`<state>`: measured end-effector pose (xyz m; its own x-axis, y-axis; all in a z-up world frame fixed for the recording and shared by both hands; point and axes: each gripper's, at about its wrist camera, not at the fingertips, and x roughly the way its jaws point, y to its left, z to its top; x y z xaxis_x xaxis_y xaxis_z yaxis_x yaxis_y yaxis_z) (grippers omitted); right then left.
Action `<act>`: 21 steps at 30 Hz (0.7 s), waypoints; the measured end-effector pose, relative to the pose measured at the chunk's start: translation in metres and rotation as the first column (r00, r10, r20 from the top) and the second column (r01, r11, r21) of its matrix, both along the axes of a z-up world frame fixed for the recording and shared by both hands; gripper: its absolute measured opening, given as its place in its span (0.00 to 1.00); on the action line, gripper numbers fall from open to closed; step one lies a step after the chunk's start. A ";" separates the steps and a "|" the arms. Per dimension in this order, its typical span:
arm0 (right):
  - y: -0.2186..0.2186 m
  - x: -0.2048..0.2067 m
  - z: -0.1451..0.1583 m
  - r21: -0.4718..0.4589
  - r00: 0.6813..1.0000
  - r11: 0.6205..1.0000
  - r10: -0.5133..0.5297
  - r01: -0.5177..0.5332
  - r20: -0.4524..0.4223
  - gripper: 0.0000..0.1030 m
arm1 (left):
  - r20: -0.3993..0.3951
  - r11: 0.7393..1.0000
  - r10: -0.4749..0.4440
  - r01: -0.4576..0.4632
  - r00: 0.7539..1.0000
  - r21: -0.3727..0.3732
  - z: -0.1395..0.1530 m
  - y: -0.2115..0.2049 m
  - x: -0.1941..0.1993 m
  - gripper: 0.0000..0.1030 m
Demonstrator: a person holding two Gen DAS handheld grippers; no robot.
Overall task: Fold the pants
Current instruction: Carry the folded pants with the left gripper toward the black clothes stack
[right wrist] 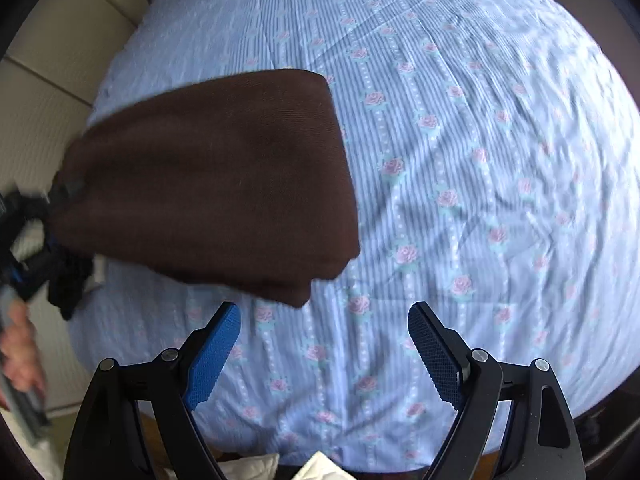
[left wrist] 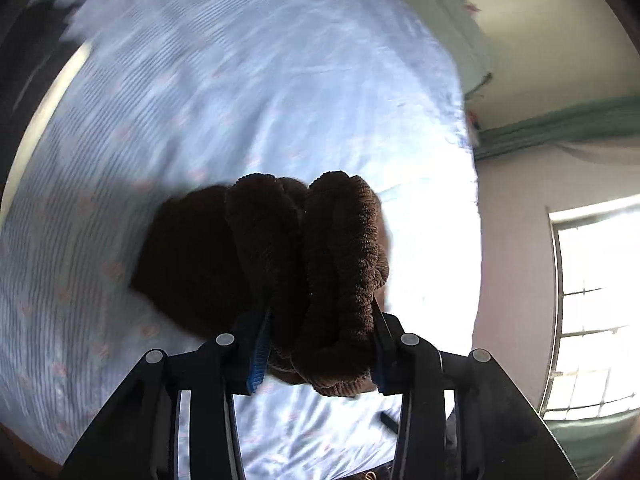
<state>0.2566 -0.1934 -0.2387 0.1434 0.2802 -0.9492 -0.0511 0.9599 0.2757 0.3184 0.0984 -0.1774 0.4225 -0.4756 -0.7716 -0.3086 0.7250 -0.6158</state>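
Observation:
The brown corduroy pants (right wrist: 216,184) are folded into a thick bundle and hang in the air above the bed. My left gripper (left wrist: 320,344) is shut on the bunched edge of the pants (left wrist: 336,264), which fills the space between its blue pads. In the right wrist view the left gripper (right wrist: 52,204) shows at the far left edge, holding that same end. My right gripper (right wrist: 324,344) is open and empty, just below and in front of the bundle's near corner, over the sheet.
The bed is covered by a light blue striped sheet with pink roses (right wrist: 460,160). Its left edge borders a tiled floor (right wrist: 44,92). A bright window (left wrist: 600,312) and a pale wall lie to the right. Cream fabric (right wrist: 320,470) lies at the near edge.

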 end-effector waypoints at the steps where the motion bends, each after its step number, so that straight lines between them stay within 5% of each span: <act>1: -0.002 -0.005 -0.002 0.028 1.000 1.000 -0.014 0.014 0.002 0.85 | 0.023 1.000 -0.017 0.016 1.000 0.011 0.015 -0.011 0.009 0.38; 11: 0.014 0.001 -0.029 0.159 0.993 0.981 -0.117 0.114 0.011 0.85 | 0.140 0.989 -0.148 0.144 0.979 0.038 0.090 -0.071 0.062 0.38; 18: 0.038 0.010 -0.057 0.096 0.993 0.989 -0.117 0.116 0.006 0.84 | 0.127 0.984 -0.175 0.169 0.976 0.061 0.090 -0.079 0.063 0.37; 21: 0.009 0.012 -0.051 0.085 0.968 0.967 -0.244 0.239 0.052 0.84 | 0.126 0.982 -0.182 0.174 0.975 0.077 0.089 -0.072 0.056 0.37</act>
<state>0.2690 -0.1845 -0.2898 0.2736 0.3023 -0.9131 0.1606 0.9216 0.3532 0.3748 0.0266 -0.0885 0.4354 -0.5030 -0.7466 -0.0906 0.8007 -0.5922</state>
